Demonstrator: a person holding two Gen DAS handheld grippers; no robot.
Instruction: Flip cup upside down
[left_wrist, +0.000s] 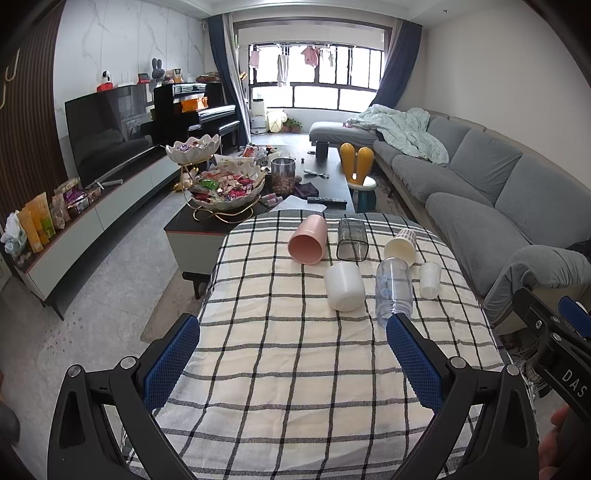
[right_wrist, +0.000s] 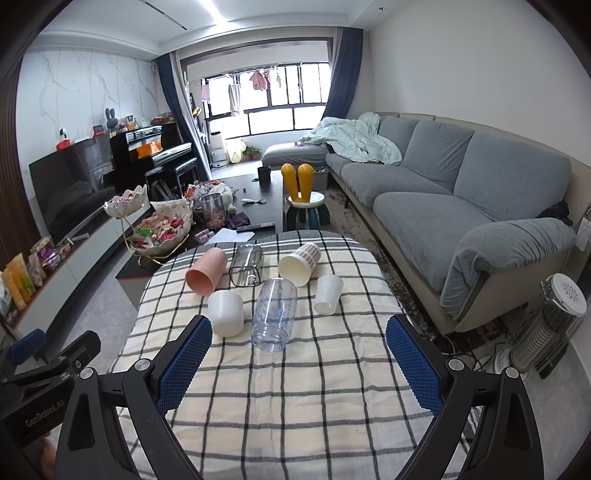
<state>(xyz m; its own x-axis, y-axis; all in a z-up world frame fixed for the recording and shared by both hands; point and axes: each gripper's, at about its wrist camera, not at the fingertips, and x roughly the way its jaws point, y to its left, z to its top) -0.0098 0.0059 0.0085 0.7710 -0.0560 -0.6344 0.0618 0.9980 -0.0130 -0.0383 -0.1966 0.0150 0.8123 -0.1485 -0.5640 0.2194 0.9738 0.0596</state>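
Several cups lie on their sides on the checked tablecloth (left_wrist: 295, 362) (right_wrist: 295, 387): a pink cup (left_wrist: 308, 240) (right_wrist: 207, 271), a dark clear square cup (left_wrist: 352, 240) (right_wrist: 246, 266), a cream cup with a patterned sleeve (left_wrist: 400, 245) (right_wrist: 299, 264), a white cup (left_wrist: 345, 286) (right_wrist: 225, 312), a clear plastic cup (left_wrist: 394, 286) (right_wrist: 274, 314) and a small frosted cup (left_wrist: 430, 280) (right_wrist: 328, 293). My left gripper (left_wrist: 293, 354) is open and empty, short of the cups. My right gripper (right_wrist: 299, 358) is open and empty, its mouth just before the clear plastic cup.
A coffee table (left_wrist: 325, 184) with snack bowls (left_wrist: 227, 188) and a jar stands beyond the table. A grey sofa (left_wrist: 498, 192) (right_wrist: 461, 199) runs along the right. A TV cabinet (left_wrist: 92, 210) is on the left. A heater (right_wrist: 550, 332) stands on the floor at right.
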